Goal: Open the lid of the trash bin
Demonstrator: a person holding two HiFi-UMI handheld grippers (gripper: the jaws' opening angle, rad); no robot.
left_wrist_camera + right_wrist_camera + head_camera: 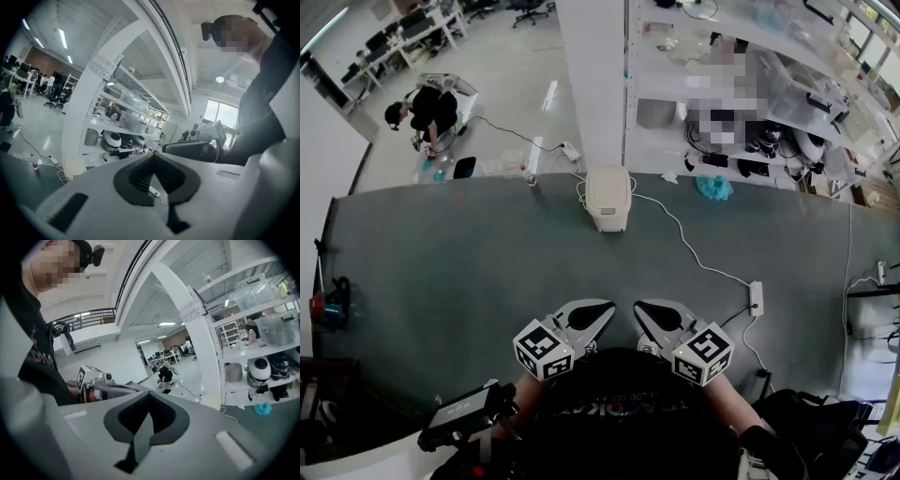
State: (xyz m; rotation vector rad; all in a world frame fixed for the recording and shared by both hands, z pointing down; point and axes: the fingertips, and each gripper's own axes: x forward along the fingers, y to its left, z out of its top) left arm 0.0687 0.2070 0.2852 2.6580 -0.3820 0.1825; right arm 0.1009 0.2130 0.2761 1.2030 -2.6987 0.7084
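The trash bin is a small cream one. It stands upright at the far edge of the gray surface, just in front of a white pillar. Its lid is down.

Both claws are at the near edge, close to the person's body and well apart from the bin. A wide stretch of bare gray surface lies between them and it. The left claw and the right claw sit side by side with their tips angled toward each other, and the bin is far beyond the gap between them.

The left gripper view shows the left claw clenched, its tips meeting and nothing gripped (only the gray surface and a bit of white power strip show through the opening in the pads). In this view the bin appears off to the left, beside the pillar. The right gripper view shows the right claw clenched as well and empty. There the bin peeks over the claw's body to the right, at the foot of the pillar.

A white cable runs from beside the bin across the surface to a power strip on the right. Beyond the surface, a person crouches on the shiny floor at far left, and cluttered shelves fill the far right.
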